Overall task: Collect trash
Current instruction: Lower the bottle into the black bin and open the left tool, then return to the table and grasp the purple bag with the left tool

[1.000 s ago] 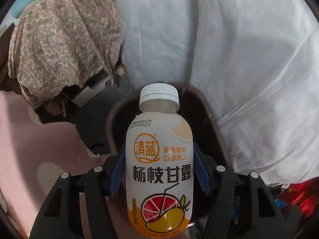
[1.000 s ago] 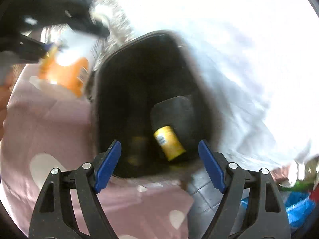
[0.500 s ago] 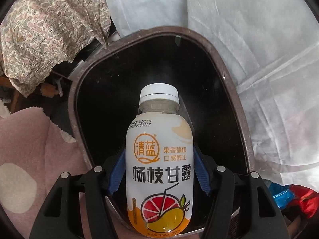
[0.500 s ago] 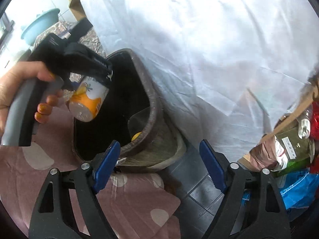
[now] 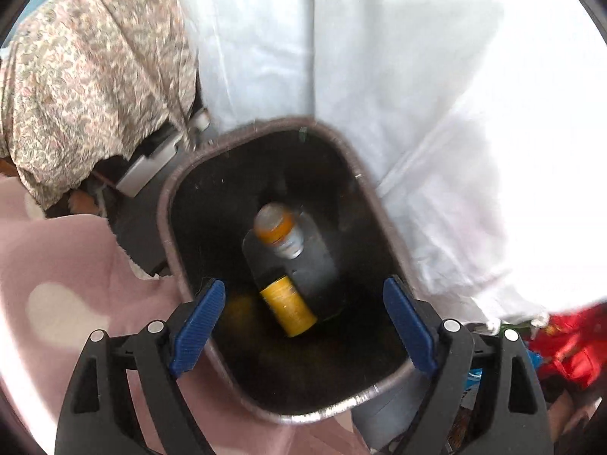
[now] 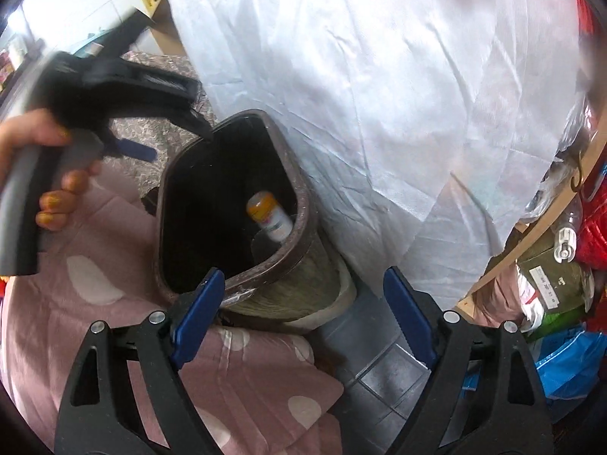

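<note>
Juice bottle (image 5: 280,230) in dark bin (image 5: 189,174) — base-up, blurred.

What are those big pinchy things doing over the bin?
A person is tidying up trash with a pincher tool in each hand. The left gripper sits above the trash bin with its jaws opening and nothing between them. A drink bottle is down inside the bin, near a yellow can. The right gripper is open and empty, pointing at the bin from the side. More clutter waits off to the right.
</note>
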Available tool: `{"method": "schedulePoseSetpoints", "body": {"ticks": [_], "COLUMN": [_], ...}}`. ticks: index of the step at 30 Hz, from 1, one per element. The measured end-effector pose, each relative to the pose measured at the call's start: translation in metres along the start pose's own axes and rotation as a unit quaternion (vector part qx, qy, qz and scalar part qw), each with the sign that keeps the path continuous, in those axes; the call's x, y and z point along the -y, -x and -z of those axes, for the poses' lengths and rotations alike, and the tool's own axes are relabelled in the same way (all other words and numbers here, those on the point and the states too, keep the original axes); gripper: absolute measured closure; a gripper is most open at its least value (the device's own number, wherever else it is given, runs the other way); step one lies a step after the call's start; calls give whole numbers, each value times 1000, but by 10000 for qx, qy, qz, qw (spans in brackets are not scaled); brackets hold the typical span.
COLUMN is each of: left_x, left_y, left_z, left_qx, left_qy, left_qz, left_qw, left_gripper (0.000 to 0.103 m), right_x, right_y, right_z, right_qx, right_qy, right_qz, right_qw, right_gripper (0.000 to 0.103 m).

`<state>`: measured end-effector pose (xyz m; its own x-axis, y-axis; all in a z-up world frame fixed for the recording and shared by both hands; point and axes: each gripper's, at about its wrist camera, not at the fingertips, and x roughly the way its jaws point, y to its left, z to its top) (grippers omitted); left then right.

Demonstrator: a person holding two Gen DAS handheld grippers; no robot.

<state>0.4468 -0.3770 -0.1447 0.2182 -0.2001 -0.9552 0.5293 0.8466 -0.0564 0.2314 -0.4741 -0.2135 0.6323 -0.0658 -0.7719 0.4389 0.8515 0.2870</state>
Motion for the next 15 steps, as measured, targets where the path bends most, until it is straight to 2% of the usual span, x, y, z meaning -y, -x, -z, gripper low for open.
{"method": "schedulePoseSetpoints", "body": {"ticks": [7, 11, 15], "left_x": [0, -9, -32], "left_y": [89, 133, 170], "left_z": [58, 98, 139], "left_qx": [970, 1515, 1959], "left_qy": [-109, -266, -182], "left_qz": [513, 548, 440], "left_qw": [9939, 9866, 9795], "left_gripper": [16, 12, 11], "right_x": [-18, -39, -66], "right_y": [19, 36, 56], "right_z": [10, 13, 15], "right_qx": [82, 205, 352], "right_qy": [226, 500, 845], "right_qz": [-78, -208, -441], "right_qw": [9997, 9983, 9948], "right_gripper": [18, 18, 18]}}
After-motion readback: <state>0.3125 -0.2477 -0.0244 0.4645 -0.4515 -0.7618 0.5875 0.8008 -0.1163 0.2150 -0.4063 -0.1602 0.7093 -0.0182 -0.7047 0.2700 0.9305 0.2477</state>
